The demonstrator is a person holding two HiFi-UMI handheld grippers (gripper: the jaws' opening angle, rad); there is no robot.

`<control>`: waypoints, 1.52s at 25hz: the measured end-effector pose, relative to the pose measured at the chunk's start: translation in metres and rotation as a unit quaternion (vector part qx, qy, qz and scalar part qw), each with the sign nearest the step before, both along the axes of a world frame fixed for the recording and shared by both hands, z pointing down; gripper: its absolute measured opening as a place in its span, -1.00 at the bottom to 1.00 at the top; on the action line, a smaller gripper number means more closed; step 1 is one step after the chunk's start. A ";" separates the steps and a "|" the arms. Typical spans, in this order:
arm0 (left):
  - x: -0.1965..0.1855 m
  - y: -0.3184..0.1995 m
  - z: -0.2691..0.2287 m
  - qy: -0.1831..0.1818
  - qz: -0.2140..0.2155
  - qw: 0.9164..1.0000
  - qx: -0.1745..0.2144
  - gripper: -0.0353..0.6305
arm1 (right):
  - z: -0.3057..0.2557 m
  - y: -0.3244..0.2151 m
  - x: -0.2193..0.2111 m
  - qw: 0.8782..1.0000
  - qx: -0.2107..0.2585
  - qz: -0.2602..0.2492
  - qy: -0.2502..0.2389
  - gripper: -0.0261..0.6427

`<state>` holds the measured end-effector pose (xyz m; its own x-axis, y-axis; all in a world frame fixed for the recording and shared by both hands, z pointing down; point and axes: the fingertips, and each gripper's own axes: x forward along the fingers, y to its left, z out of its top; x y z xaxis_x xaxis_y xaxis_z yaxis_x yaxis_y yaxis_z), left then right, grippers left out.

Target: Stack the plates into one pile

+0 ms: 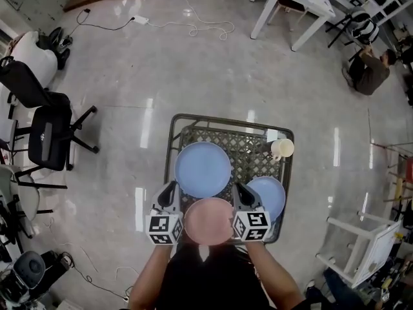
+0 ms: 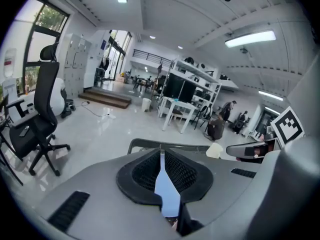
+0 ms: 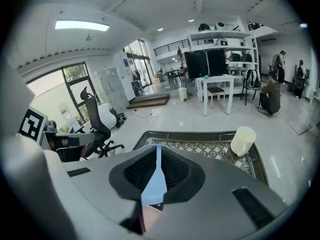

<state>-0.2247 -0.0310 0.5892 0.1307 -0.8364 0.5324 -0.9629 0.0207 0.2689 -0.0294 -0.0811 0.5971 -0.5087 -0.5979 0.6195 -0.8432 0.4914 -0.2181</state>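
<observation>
- Left tool & right tool, jaws pressed together, empty, flank round pink plate on metal lattice desk.
- Large blue plate and small blue plate lie unstacked.
- Next, prob.: spread jaws, grip a rim.

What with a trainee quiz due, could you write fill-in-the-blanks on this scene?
The plate between the left gripper and right gripper is ____.
The largest plate is ____.
Counting the small plate, the table bears ____ in all.
Missing: pink; blue; three.
</observation>
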 end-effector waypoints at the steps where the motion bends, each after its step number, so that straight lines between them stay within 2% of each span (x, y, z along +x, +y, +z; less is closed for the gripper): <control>1: -0.001 -0.003 0.009 0.000 -0.002 1.000 -0.010 -0.84 | 0.009 -0.003 0.001 1.000 -0.009 0.000 0.005 -0.89; 10: -0.015 -0.016 0.075 0.024 -0.019 0.997 -0.075 -0.62 | 0.081 -0.021 0.000 0.996 -0.081 -0.001 0.036 -0.88; 12: -0.015 -0.014 0.096 0.028 -0.018 0.995 -0.092 -0.61 | 0.100 -0.020 0.001 0.994 -0.096 0.000 0.046 -0.75; 17: -0.017 -0.015 0.136 0.026 -0.008 0.991 -0.132 -0.48 | 0.135 -0.025 0.001 0.990 -0.123 0.005 0.061 -0.74; 25: -0.019 -0.005 0.177 0.037 -0.021 0.982 -0.182 -0.45 | 0.169 -0.019 0.007 0.983 -0.160 0.007 0.085 -0.74; 32: -0.020 0.003 0.205 0.039 -0.022 0.977 -0.207 -0.45 | 0.194 -0.015 0.010 0.979 -0.176 0.007 0.102 -0.74; 38: -0.018 0.004 0.217 0.043 -0.017 0.976 -0.213 -0.61 | 0.204 -0.017 0.011 0.979 -0.177 0.010 0.103 -0.78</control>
